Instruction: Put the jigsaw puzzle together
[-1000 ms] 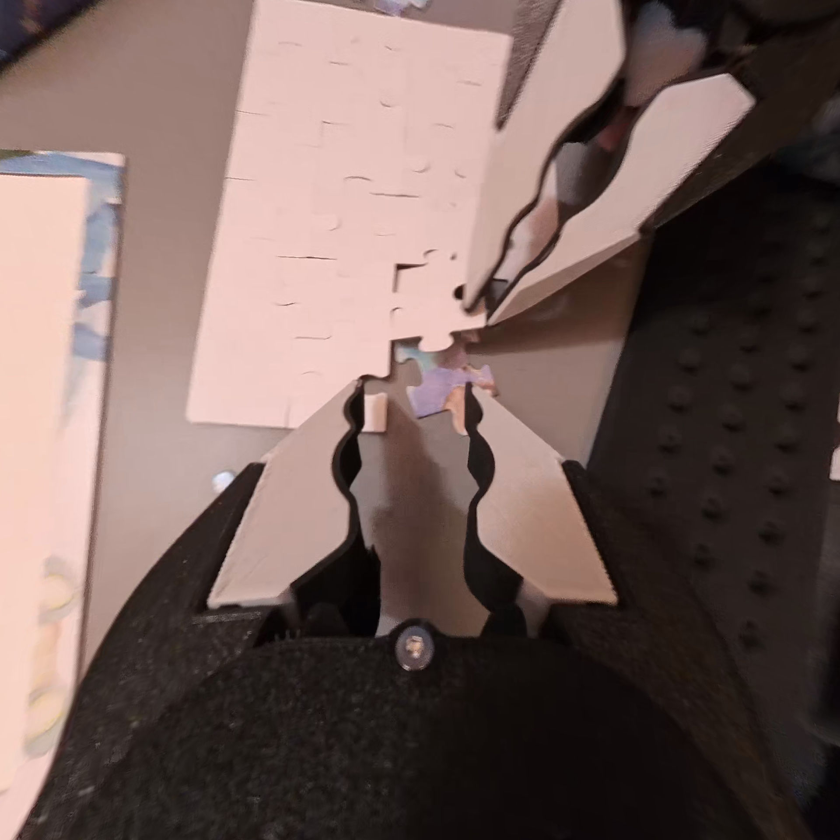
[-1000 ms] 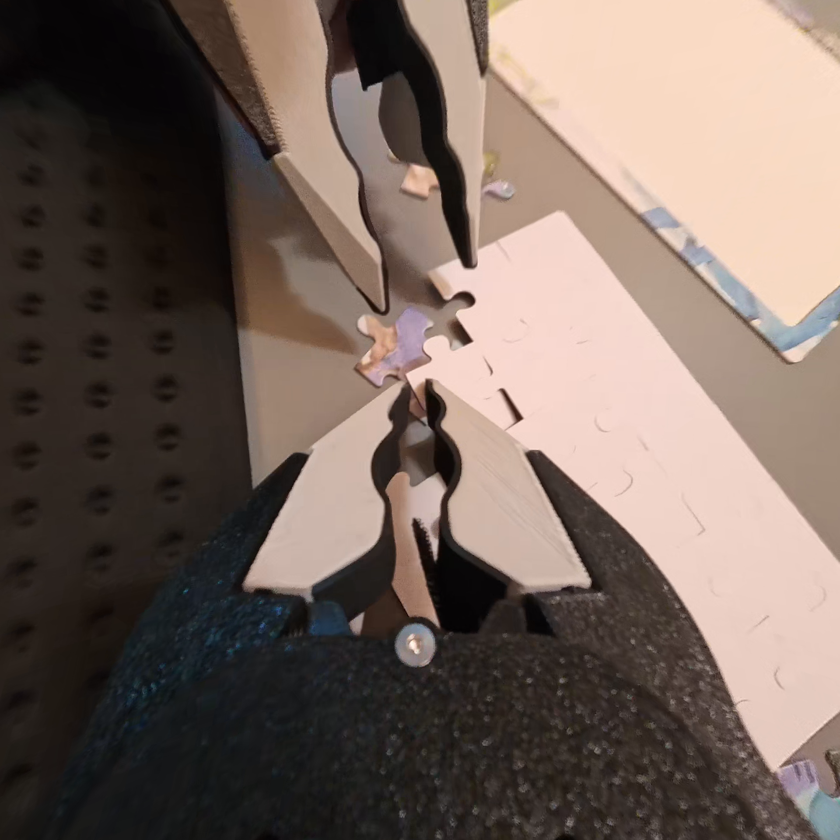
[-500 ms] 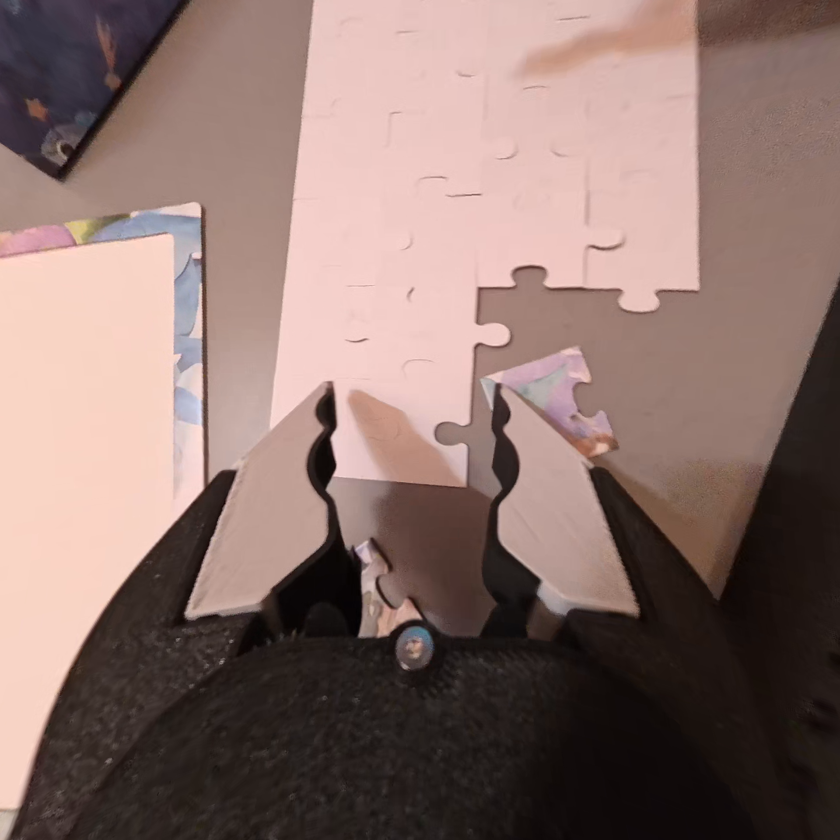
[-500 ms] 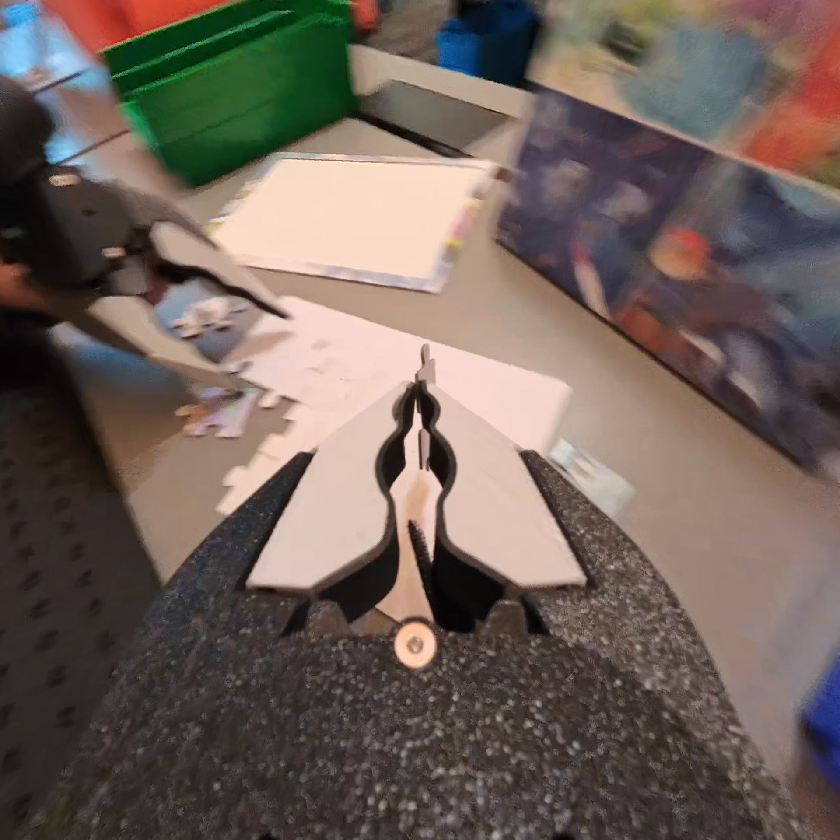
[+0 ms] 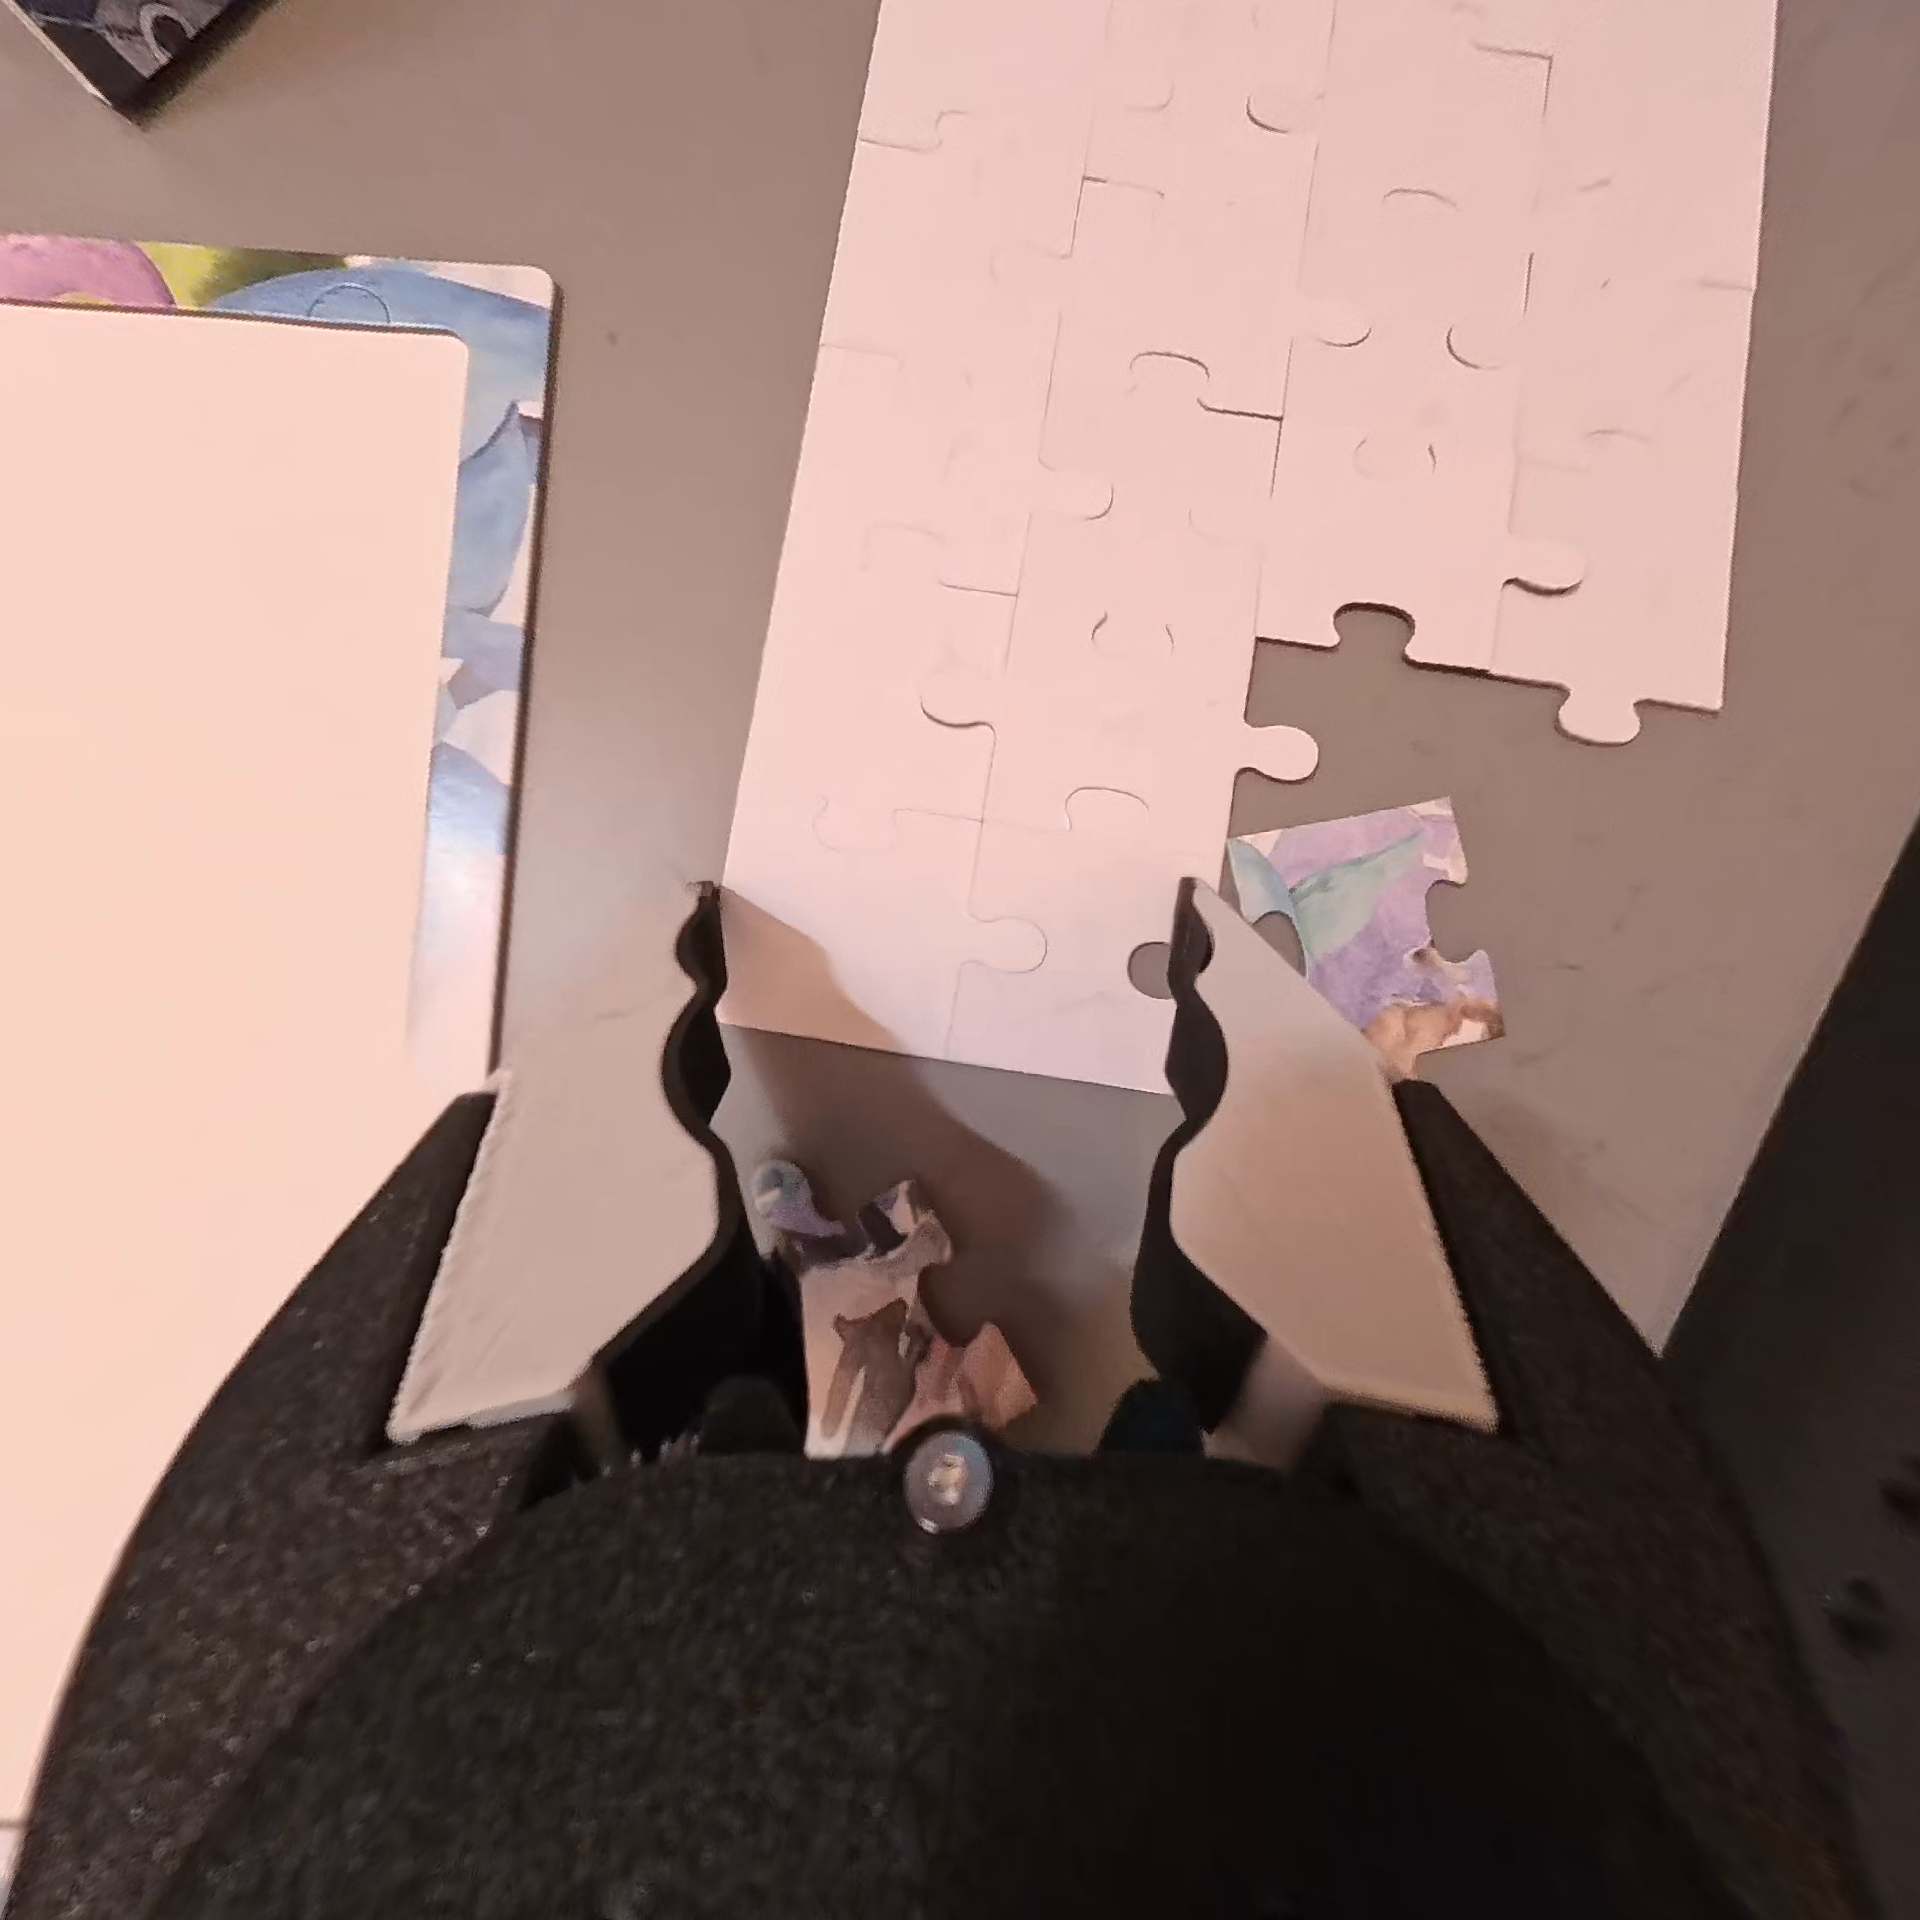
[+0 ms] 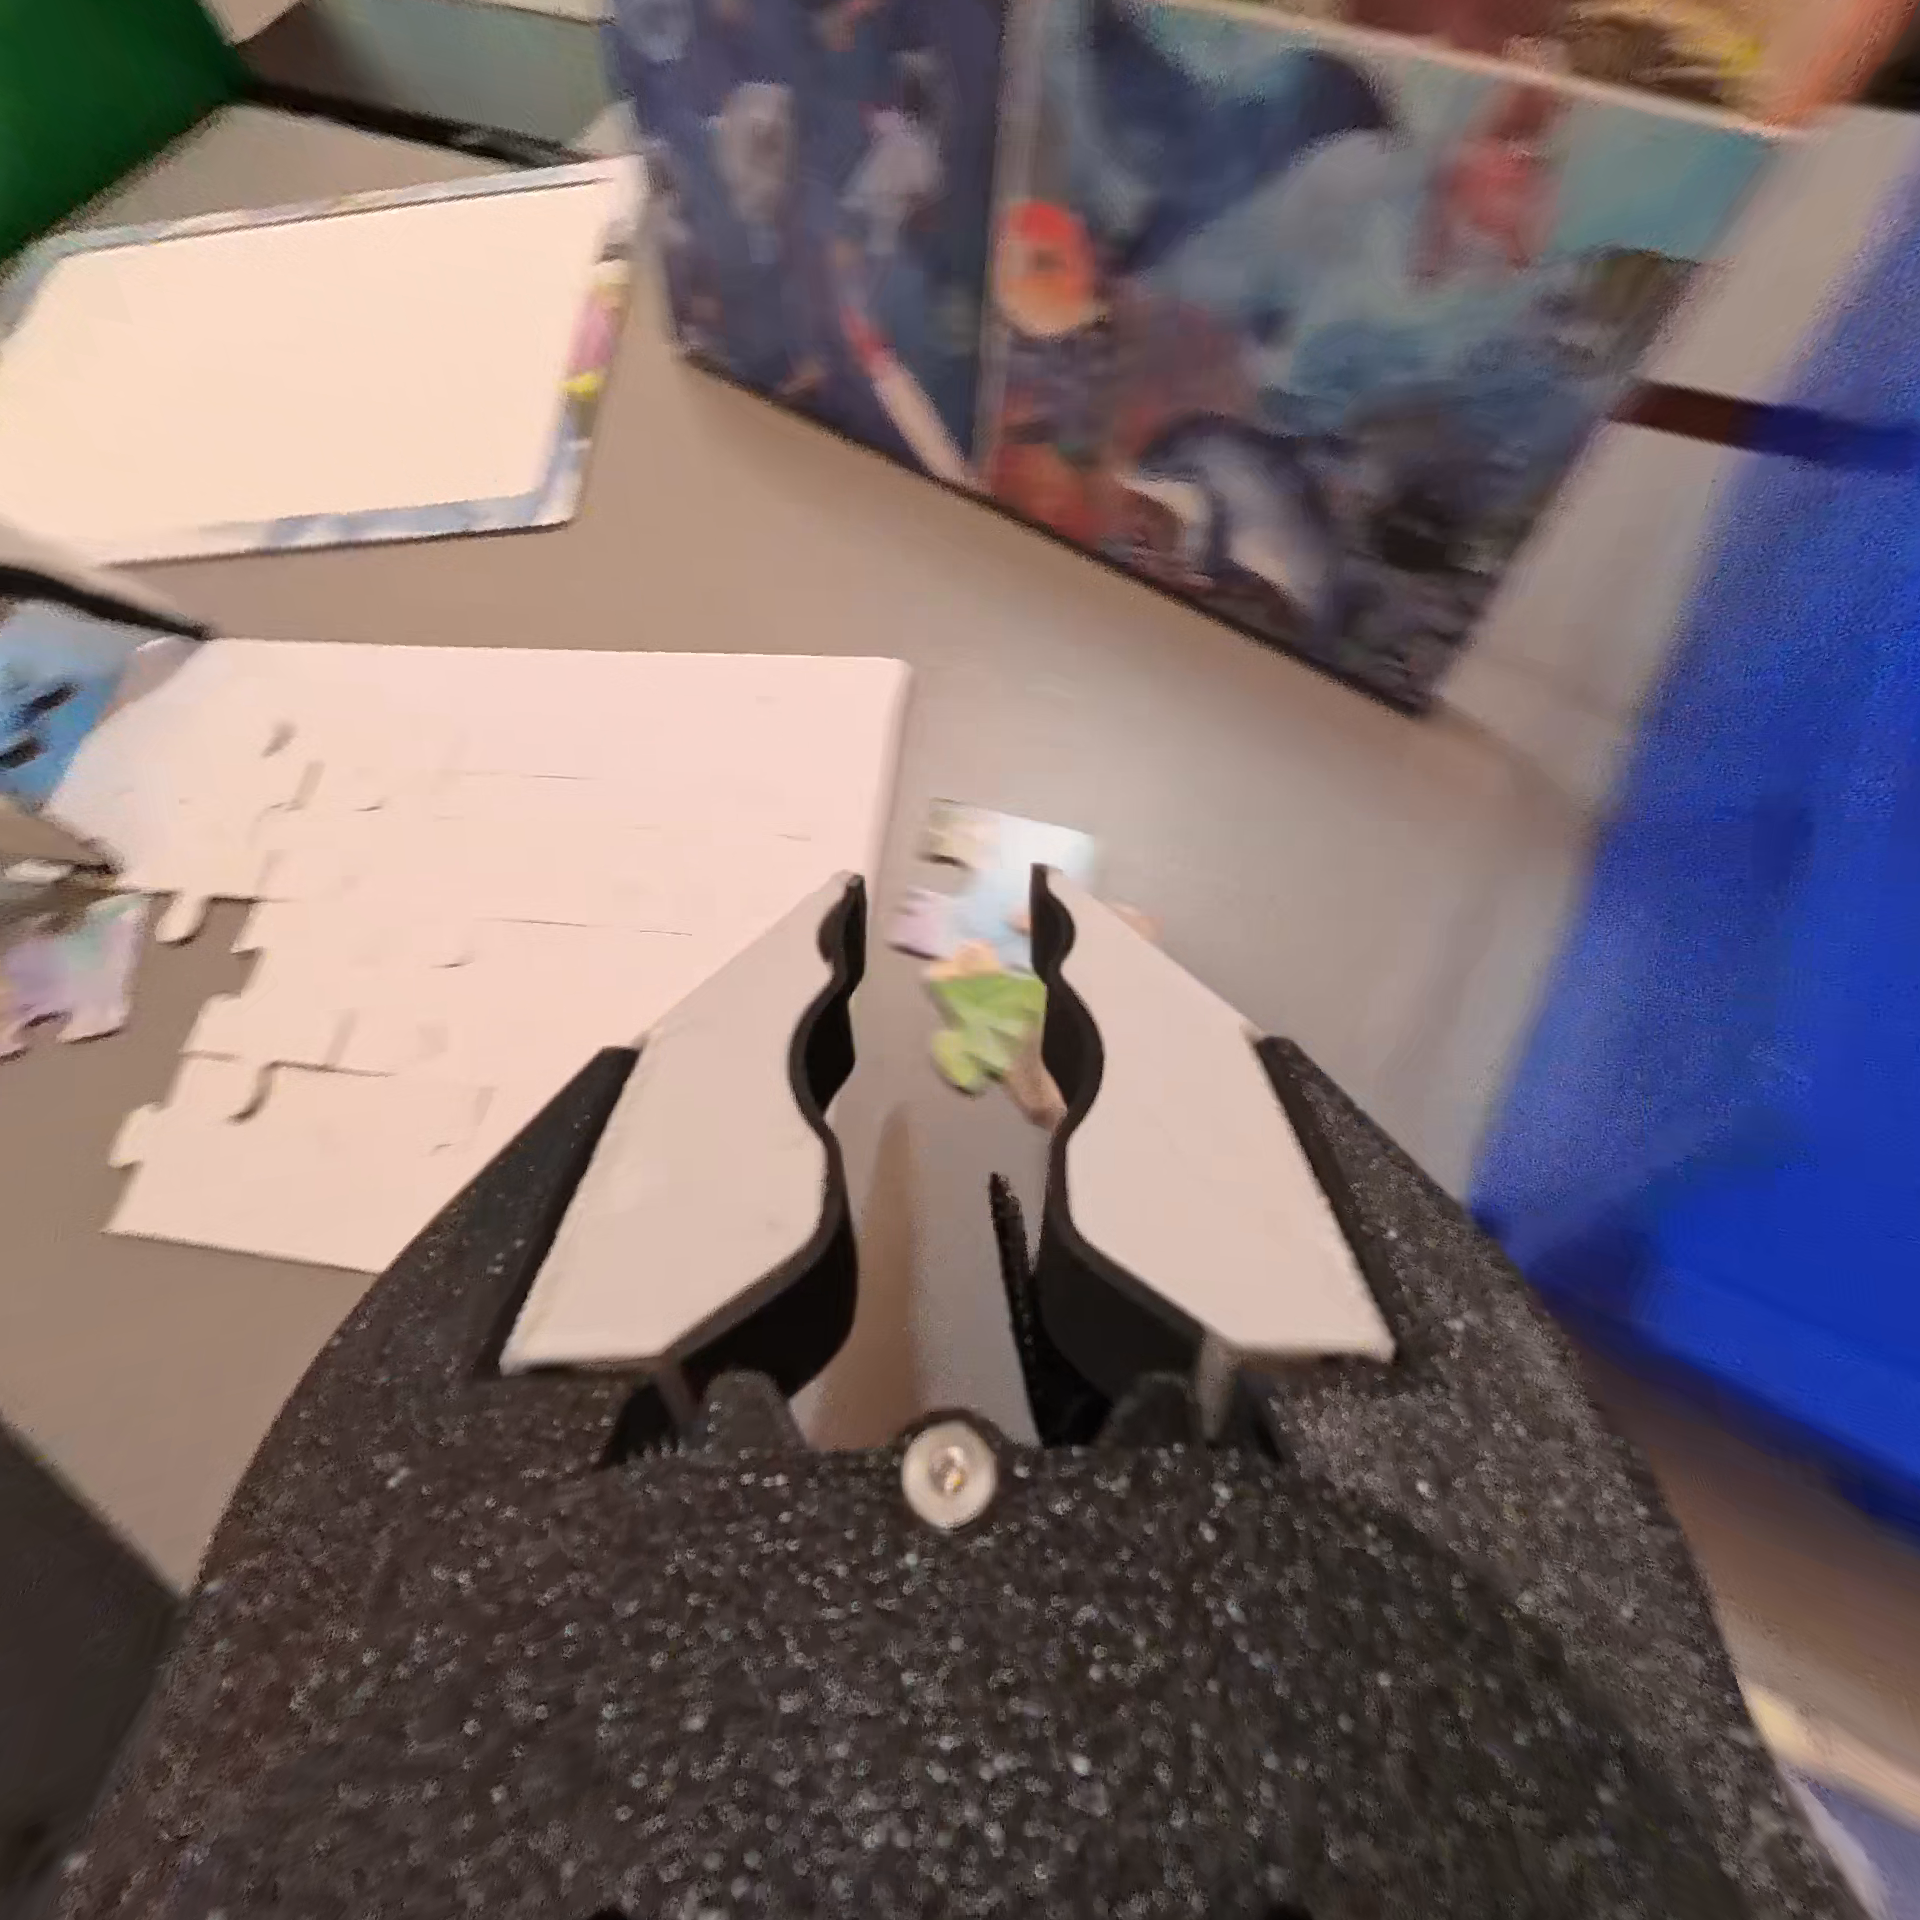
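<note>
The assembled puzzle lies white side up on the grey table, with a notch-shaped gap at its near right corner. A loose coloured piece lies just right of that gap. Another coloured piece lies on the table between my left gripper's fingers near their base. My left gripper is wide open over the puzzle's near edge and holds nothing. My right gripper is open by a narrow gap and empty, beside the puzzle's far corner. Loose coloured pieces lie just past its fingertips.
A white board with a coloured border lies left of the puzzle and also shows in the right wrist view. A picture-covered puzzle box stands behind. A blue object is at right. A black studded mat borders the table. To reach the coloured piece in a straight line is about 7 cm for my left fingers, about 35 cm for my right.
My right gripper lifted a white piece off the puzzle, swung to the far side and opened; the piece is no longer between its fingers. My left gripper pulled back and opened wider.
</note>
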Motion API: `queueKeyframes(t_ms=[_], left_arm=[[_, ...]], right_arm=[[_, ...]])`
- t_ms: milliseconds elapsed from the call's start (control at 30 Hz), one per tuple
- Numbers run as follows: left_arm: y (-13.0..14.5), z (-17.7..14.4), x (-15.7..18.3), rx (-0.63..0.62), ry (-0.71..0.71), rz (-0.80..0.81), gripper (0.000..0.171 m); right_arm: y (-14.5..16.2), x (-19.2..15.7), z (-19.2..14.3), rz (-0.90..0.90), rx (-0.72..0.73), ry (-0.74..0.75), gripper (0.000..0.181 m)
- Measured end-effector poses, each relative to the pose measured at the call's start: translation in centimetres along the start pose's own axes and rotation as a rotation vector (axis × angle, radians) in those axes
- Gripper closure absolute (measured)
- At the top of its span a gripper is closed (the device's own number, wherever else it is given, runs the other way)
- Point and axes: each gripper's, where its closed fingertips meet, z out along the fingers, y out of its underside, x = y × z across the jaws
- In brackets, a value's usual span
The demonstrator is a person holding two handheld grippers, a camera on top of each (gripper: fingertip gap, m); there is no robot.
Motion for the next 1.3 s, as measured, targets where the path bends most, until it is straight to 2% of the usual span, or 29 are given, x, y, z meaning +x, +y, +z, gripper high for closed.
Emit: queueKeyframes(t_ms=[33,133,233,267,300,333,400,467,567,633,667,733,767,833,933,1033,1167,1300], left_arm=[[0.1,-0.2,0.1,-0.002,-0.006,0.011,0.088],[0.0,-1.0,0.0,0.018,-0.087,0.101,0.108],[0.2,-1.5,0.1,0.021,-0.142,0.151,0.110],[0.2,-1.6,0.2,0.024,-0.143,0.152,0.111],[0.2,-1.7,0.3,0.036,-0.150,0.157,0.121],[0.0,-1.7,0.4,0.051,-0.151,0.167,0.132],[0.0,-1.5,0.7,0.064,-0.148,0.171,0.131],[0.3,-1.3,0.6,0.049,-0.159,0.177,0.131],[-0.2,-1.9,1.6,0.084,-0.078,0.137,0.124],[0.0,-2.4,3.1,0.099,0.035,0.078,0.108],[0.9,-2.4,3.4,0.060,0.066,0.052,0.099],[3.0,-2.2,3.0,-0.010,0.025,0.048,0.084],[2.9,-2.4,3.2,0.021,0.023,0.043,0.084],[3.1,-2.4,3.5,0.053,0.026,0.026,0.096],[3.3,-2.6,3.6,0.064,0.009,0.005,0.096],[3.4,-2.7,3.7,0.090,-0.008,-0.021,0.096],[3.3,-2.6,3.8,0.117,-0.021,-0.033,0.096],[3.3,-2.6,3.8,0.127,-0.033,-0.041,0.096]], right_arm=[[-0.1,-1.9,0.9,-0.031,-0.017,-0.071,0.146],[0.3,-6.8,4.1,-0.061,-0.116,-0.287,0.120],[0.0,-7.8,6.8,-0.021,-0.171,-0.400,0.103],[-0.4,-9.2,6.6,-0.013,-0.189,-0.500,0.108],[-1.2,-10.7,6.2,-0.039,-0.160,-0.568,0.119],[-1.8,-12.3,5.9,-0.111,-0.124,-0.607,0.122],[-0.7,-15.8,6.1,-0.304,-0.163,-0.629,0.126],[1.4,-18.4,7.1,-0.455,-0.261,-0.635,0.119],[2.8,-22.3,7.1,-0.492,-0.328,-0.779,0.122],[3.7,-23.0,7.5,-0.551,-0.361,-0.778,0.127],[3.6,-23.4,7.7,-0.566,-0.337,-0.771,0.130],[3.9,-24.6,7.3,-0.542,-0.343,-0.825,0.128],[4.0,-25.2,7.2,-0.517,-0.344,-0.856,0.125],[4.1,-26.1,6.9,-0.491,-0.360,-0.903,0.130],[2.8,-24.6,7.6,-0.445,-0.335,-0.801,0.133],[3.3,-22.8,7.7,-0.425,-0.379,-0.712,0.133],[4.2,-24.6,7.2,-0.392,-0.396,-0.769,0.131],[4.0,-25.5,7.1,-0.338,-0.380,-0.742,0.127]])
